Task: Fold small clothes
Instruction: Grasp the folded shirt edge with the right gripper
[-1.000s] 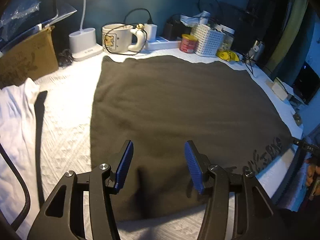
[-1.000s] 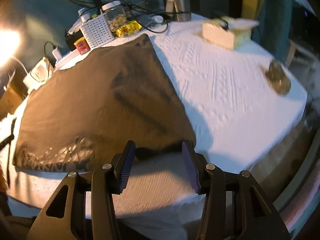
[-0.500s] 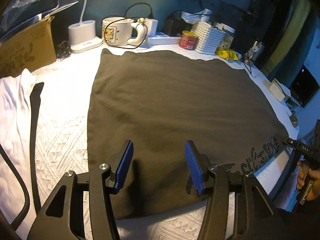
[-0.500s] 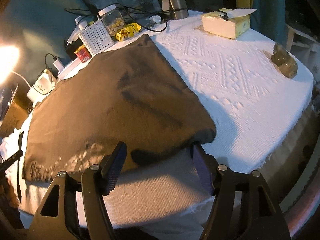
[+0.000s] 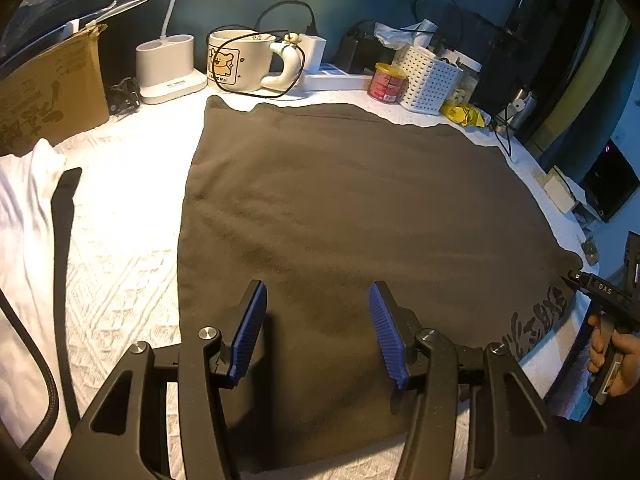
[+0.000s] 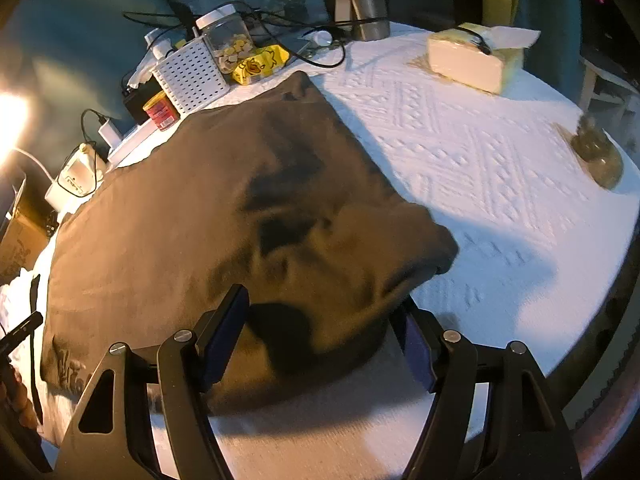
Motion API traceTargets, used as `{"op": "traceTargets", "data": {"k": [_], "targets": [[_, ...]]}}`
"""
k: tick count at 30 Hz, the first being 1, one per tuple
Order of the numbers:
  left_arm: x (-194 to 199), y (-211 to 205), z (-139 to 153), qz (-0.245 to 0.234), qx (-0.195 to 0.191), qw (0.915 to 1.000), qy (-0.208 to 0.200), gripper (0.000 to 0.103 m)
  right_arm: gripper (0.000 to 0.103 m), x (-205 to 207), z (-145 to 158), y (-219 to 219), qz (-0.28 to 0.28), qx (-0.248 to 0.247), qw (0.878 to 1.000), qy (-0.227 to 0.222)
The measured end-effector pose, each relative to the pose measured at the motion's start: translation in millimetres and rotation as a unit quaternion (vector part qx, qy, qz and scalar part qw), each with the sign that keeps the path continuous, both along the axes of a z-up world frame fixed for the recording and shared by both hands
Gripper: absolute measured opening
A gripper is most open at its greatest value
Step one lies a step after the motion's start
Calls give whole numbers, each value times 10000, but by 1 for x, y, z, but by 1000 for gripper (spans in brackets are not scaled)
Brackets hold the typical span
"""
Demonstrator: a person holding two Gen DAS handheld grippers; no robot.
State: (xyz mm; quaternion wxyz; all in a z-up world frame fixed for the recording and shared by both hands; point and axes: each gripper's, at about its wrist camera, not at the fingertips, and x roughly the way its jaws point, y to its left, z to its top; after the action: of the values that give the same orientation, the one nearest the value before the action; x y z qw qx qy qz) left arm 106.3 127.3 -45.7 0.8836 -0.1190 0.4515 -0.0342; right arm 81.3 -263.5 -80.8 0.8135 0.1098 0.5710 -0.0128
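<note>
Lying flat on the white textured tabletop (image 5: 120, 248): dark cloth (image 5: 352, 216), spread wide, with pale lettering near its right near corner.

Hovering over the cloth's near edge: left tool (image 5: 316, 328), blue pads (image 5: 251, 324) standing wide apart, gripping nothing.

Reaching in at the cloth's right near corner: right tool (image 6: 320, 340), fingers spread wide. Cloth corner (image 6: 400, 248) lying bunched and raised between and over the fingers, hiding part of the right one; not pinched. Whether the cloth is resting on the pads: cannot tell.

Showing at the right border of the left view: hand (image 5: 616, 360) gripping the right tool's handle.

Standing along the far edge of the tabletop: mug (image 5: 240, 62) with a cable looped around it, lamp base (image 5: 166, 68), red tin (image 5: 387, 82), white basket (image 5: 430, 80), yellow packet (image 5: 462, 114). Box (image 5: 48, 88) sitting at the far left, white garment (image 5: 24, 208) lying beside the cloth at the left.

Sitting well apart from the cloth in the right view: tissue box (image 6: 472, 56), steel flask (image 6: 364, 0), jar (image 6: 228, 40).
</note>
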Motion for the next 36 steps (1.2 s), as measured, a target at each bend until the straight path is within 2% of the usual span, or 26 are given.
{"op": "traceTargets", "data": {"k": [12, 26, 29, 31, 33, 36], "targets": [[19, 13, -1, 200, 29, 9997, 124, 53, 74, 40, -11, 18, -18, 231, 9997, -96], [35, 22, -2, 306, 119, 9990, 317, 53, 72, 81, -24, 51, 428, 351, 9982, -224], [39, 24, -3, 313, 145, 9988, 360, 53, 66, 86, -26, 54, 463, 246, 9983, -250], [41, 27, -3, 327, 150, 9987, 374, 53, 57, 88, -28, 56, 485, 141, 9984, -266], [44, 28, -3, 334, 149, 9986, 389, 53, 43, 91, -30, 58, 529, 17, 9982, -293], [47, 29, -5, 315, 134, 9985, 420, 53, 34, 94, -32, 61, 600, -105, 9976, -319]]}}
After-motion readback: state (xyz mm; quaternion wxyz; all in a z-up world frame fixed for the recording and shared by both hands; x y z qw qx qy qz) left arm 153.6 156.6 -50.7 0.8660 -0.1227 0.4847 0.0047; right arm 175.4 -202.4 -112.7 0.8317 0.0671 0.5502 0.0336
